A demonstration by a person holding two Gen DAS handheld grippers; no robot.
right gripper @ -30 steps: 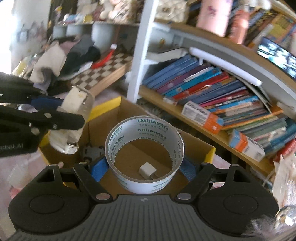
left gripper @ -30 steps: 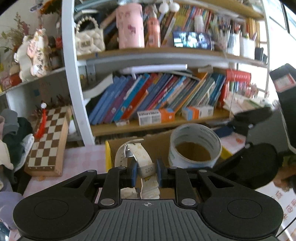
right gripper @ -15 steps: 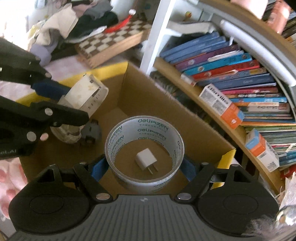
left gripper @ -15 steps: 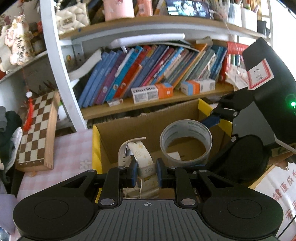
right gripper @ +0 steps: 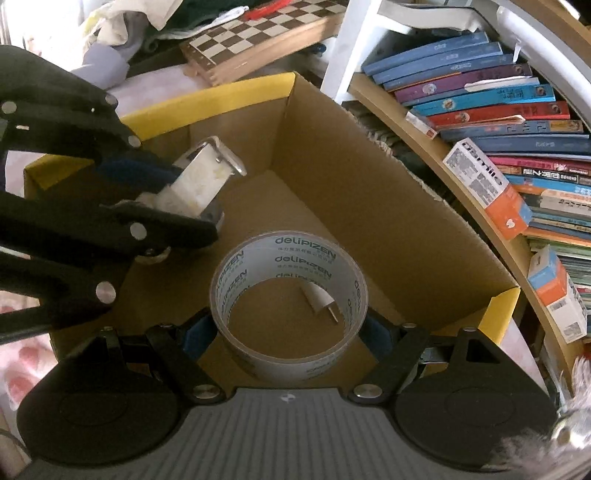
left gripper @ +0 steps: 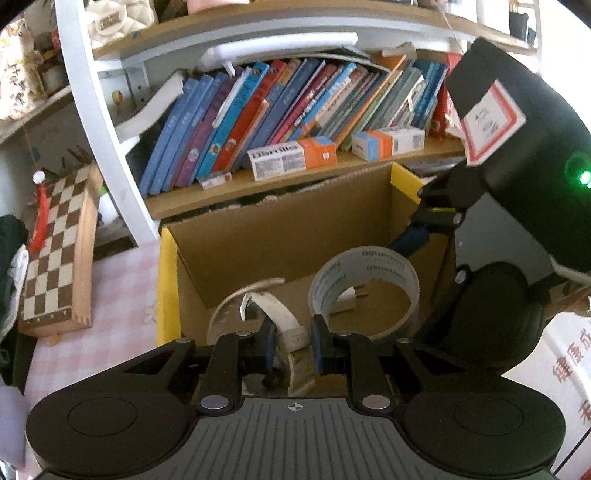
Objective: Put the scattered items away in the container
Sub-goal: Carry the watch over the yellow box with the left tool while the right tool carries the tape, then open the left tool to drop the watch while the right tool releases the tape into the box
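Tape roll [right gripper: 290,306] sits clamped in the wide right claw [right gripper: 290,328]; left claw [left gripper: 293,341] pinches a watch strap [left gripper: 284,325].

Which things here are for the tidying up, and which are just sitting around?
For the job: watch strap in the left tool; tape roll in the right tool; cardboard box; white plug inside.

Just lying about: books, chessboard, clothes.
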